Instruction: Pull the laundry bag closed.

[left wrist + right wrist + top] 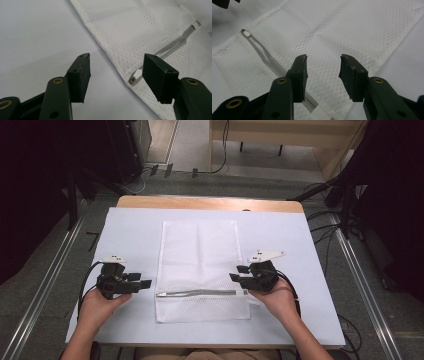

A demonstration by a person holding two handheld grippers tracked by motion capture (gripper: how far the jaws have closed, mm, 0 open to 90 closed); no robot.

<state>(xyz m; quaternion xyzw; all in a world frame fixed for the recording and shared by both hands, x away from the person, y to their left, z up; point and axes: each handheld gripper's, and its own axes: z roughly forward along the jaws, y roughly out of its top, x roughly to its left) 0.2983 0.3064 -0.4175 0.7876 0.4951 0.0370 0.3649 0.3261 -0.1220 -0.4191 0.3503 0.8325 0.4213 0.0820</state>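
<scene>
A white mesh zippered laundry bag lies flat mid-table on the pale sheet covering the wooden table, reaching toward its near edge, flanked by the left gripper and right gripper, both released with jaws apart, above grey carpet crossed by cables.

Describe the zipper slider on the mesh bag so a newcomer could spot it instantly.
Start at the white mesh bag lying flat on the white-covered table, between the two grippers. A grey zipper runs across it near the person's edge. The slider sits at the end nearest the left gripper, a small dark metal piece with a white tab.
</scene>
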